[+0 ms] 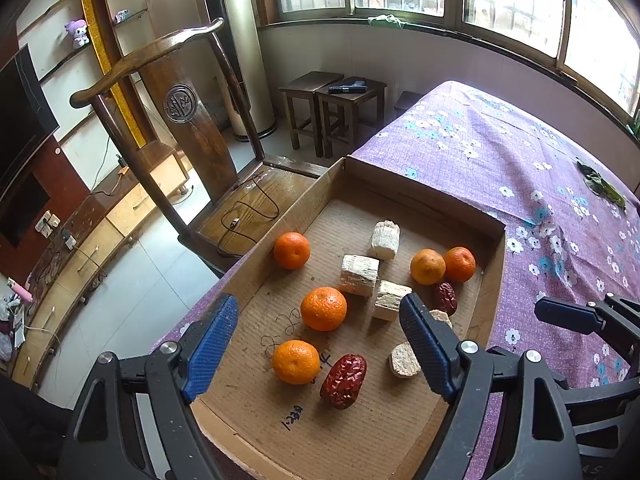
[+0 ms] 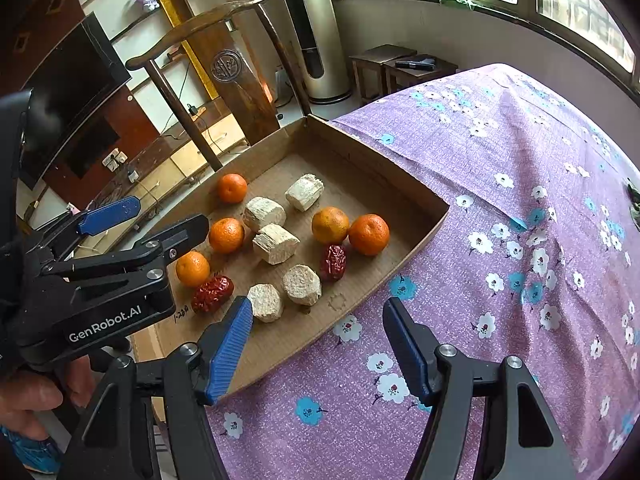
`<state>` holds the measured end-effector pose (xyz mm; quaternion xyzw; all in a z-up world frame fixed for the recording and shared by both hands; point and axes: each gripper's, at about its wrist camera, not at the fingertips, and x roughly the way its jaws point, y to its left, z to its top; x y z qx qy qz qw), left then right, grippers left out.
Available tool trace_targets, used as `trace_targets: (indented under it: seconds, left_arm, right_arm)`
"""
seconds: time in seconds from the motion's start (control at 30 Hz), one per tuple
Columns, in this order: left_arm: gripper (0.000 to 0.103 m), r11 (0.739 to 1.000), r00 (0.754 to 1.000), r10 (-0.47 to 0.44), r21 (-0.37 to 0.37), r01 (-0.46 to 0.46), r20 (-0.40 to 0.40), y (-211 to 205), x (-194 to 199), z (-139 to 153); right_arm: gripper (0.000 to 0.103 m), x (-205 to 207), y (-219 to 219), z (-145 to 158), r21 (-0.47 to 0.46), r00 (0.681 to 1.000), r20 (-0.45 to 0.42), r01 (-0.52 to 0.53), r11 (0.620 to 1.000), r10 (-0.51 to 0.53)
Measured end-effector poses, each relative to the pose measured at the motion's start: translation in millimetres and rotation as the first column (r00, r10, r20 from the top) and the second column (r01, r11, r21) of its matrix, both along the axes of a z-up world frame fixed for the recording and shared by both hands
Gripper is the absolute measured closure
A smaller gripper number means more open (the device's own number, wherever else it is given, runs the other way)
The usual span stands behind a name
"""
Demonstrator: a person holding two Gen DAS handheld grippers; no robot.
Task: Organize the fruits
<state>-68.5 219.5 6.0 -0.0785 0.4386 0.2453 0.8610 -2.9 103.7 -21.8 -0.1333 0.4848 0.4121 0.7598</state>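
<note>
Five round orange mandarins, two wrinkled dark-red dried dates and five pale, fibrous cut chunks lie loose in a shallow brown cardboard tray (image 1: 490,280) that sits on a worktop (image 2: 520,200) covered with a purple flowered cloth. Inside the tray, one mandarin (image 1: 291,250) lies alone toward the far left wall, two mandarins (image 1: 443,265) touch each other near the right wall, and two more lie toward the near edge, the nearest mandarin (image 1: 296,361) just beside a large date (image 1: 344,375). A smaller date (image 2: 333,262) rests in front of the paired mandarins. The pale chunks (image 2: 276,243) are grouped in the middle of the tray, two of them toward its near right corner. Over the near end of the tray hangs the left gripper (image 1: 320,348), its blue-padded jaws spread apart with nothing pressed between them. Beside the tray's right wall, above the cloth, the right gripper (image 2: 318,344) likewise stands open and empty. A dark wooden chair (image 1: 188,120) stands beyond the tray's left side.
</note>
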Motion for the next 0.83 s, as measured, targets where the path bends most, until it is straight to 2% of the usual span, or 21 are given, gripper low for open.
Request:
trace_targets:
  seconds: [0.57,0.83]
  left_arm:
    - [0.021,1.000,1.000,0.000,-0.006,0.000,-0.007,2.9,2.8,-3.2]
    - [0.021,0.999,0.999,-0.039,0.031,0.039,0.002,-2.6,9.1,2.5]
  right_arm:
    - [0.030,-0.2,3.9,-4.8,-0.005,1.000,-0.012,-0.003,1.000,0.003]
    - [0.030,4.5,-4.6,-3.4,0.011,0.999,-0.009,0.037,0.999,-0.037]
